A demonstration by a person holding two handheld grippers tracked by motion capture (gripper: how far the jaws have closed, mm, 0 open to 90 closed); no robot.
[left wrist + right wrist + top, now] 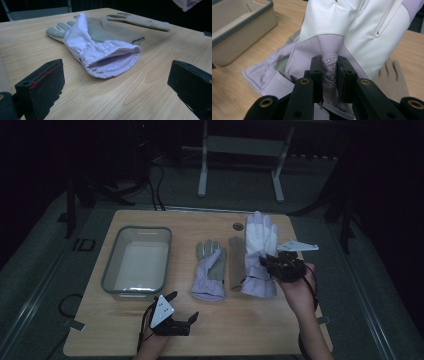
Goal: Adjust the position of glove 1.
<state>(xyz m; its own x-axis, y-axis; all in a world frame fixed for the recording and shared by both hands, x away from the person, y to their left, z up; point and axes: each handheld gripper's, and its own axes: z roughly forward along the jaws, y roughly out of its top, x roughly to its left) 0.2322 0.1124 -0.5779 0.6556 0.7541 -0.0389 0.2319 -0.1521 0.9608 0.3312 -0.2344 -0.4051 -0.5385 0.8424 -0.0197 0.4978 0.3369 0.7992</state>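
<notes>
Clearly the right gripper (pixel 329 75) has its jaws pinched narrow on a fold of the white-and-lilac glove (pixel 260 252), at the round snowflake patch near the cuff; gripping there lets the glove hang as one piece, so in the right gripper view its fingers rise up and away from the jaws. In the high view this glove sits at the right of the table (pixel 100 330), apparently partly raised off the wood. Its mate, the grey-palmed glove (pixel 100 47), lies flat mid-table with its open cuff towards the left gripper (pixel 115 82), whose jaws stand wide and empty low over the wood, probably waiting its turn. A thin beige glove (pixel 236 262) lies between the pair, and the grey bin (pixel 137 260) stands to the left, likely the destination.
</notes>
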